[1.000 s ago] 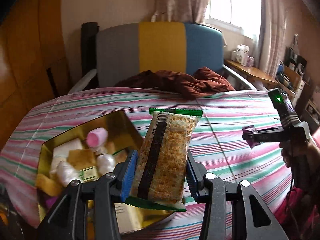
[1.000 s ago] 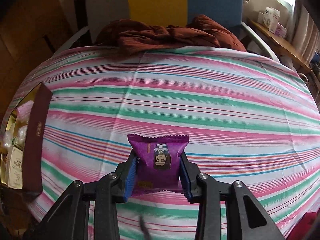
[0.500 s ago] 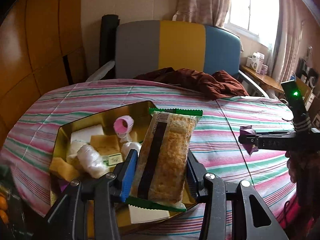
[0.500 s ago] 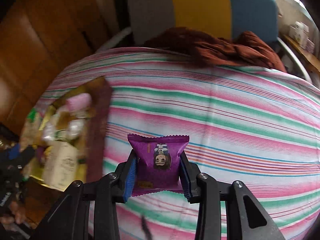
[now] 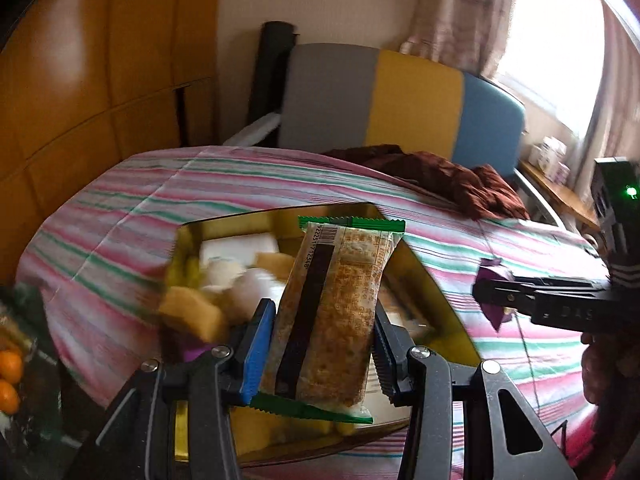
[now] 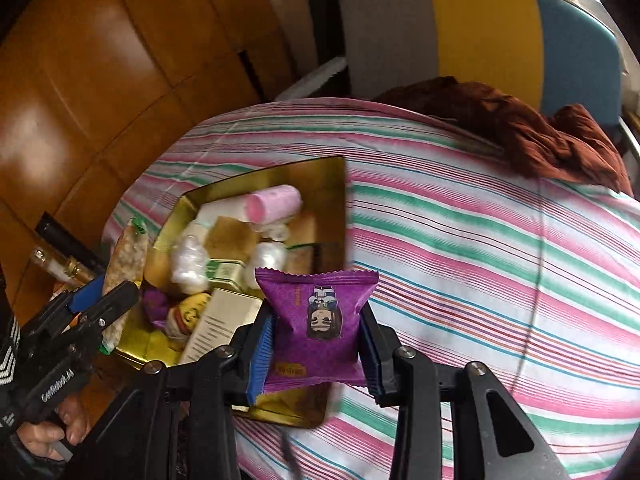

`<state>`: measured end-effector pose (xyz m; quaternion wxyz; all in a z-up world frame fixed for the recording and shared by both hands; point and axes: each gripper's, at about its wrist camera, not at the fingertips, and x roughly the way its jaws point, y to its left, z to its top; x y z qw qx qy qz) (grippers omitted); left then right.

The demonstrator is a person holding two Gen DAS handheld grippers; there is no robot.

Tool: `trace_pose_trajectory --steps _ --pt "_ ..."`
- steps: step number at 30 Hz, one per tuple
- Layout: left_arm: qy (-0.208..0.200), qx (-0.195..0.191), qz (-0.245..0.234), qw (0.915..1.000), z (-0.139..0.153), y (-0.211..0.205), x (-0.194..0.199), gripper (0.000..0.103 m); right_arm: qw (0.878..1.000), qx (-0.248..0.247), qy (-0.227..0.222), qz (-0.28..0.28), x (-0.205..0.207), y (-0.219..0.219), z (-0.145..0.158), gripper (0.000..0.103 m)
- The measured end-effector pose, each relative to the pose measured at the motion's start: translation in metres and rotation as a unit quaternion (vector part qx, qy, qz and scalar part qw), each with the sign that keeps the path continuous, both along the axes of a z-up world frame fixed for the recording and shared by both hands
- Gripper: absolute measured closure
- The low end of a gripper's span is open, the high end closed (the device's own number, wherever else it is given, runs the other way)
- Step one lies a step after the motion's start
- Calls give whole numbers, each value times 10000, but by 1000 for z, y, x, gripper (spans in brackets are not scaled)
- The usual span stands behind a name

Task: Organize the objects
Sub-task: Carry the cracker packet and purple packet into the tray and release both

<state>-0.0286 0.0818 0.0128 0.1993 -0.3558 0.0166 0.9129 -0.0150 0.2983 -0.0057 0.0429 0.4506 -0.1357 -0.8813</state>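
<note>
Gold tin (image 6: 332,184) sits open on the striped tablecloth (image 6: 480,240), toward the cloth's edge nearest the wooden wall panels (image 6: 100,80). Tin contents: pink roll (image 6: 276,202) by the far wall of the tin, two white wrapped balls (image 6: 188,258) mid-tin, small green-and-white box (image 6: 224,274) next to them, cream carton (image 6: 218,326) at the near side, plus other wrapped sweets too blurred to sort.

Left gripper (image 5: 324,350): fingers clamped on a long cracker packet (image 5: 332,312) with green crimped ends, held upright by its lower half. Packet hangs over the near part of the tin, clear of the contents as far as can be told. In the right wrist view this gripper (image 6: 106,298) sits at the tin's left rim.

Right gripper (image 6: 316,346): fingers clamped on a purple snack pouch (image 6: 320,316), printed figure upside down. Pouch hangs above the tin's near right corner, not touching it. In the left wrist view the same gripper (image 5: 490,298) appears to the right of the tin.

Brown cloth (image 6: 540,136) lies bunched on the tablecloth on the far side from the tin, before a grey, yellow and blue chair back (image 6: 480,28).
</note>
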Motion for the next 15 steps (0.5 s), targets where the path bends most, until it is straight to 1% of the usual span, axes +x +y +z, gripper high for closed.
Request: trace_pose_trajectory --steps 5,8,11,13,15 --pt "-95 46 437 9990 -4 -36 -5 57 9997 -13 -31 238 -15 -21 -2 65" --pt "-208 28 618 9979 -13 -51 -7 57 9996 -18 -50 285 -25 -28 -4 65" --pt "-383 63 682 9969 -23 -56 -10 57 9996 -42 -54 267 -38 -31 -5 65" --pt "-435 112 624 9970 -25 -52 -10 57 9997 -60 -62 237 -45 -32 -4 65" --pt "-457 174 496 9976 -25 -42 -13 57 9997 -111 -58 191 -53 -32 -4 62"
